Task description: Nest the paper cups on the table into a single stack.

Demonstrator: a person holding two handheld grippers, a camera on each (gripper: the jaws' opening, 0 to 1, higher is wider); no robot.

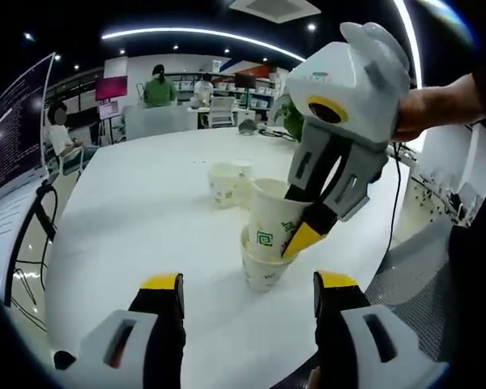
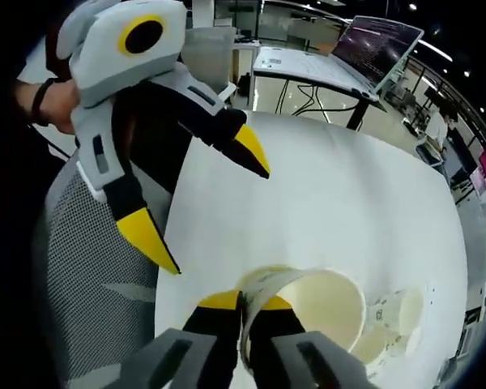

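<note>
On the white table (image 1: 138, 219), a paper cup with a green print (image 1: 269, 217) sits tilted inside a second cup (image 1: 262, 271). My right gripper (image 1: 300, 215) comes in from the upper right and is shut on the upper cup's rim, one finger inside and one outside. In the right gripper view, that gripper (image 2: 243, 306) pinches the rim of the open cup (image 2: 316, 312). Two more cups (image 1: 225, 185) stand close together farther back, seen again as cups (image 2: 397, 312) beyond the held one. My left gripper (image 1: 249, 284) is open in front of the stack, and it (image 2: 204, 194) hovers apart from the cups.
The table's near edge curves close to the stack. A grey mesh chair (image 2: 89, 267) stands by that edge. A person's hand (image 1: 425, 109) holds the right gripper. Desks, monitors (image 2: 381, 44) and seated people (image 1: 158, 87) fill the room behind.
</note>
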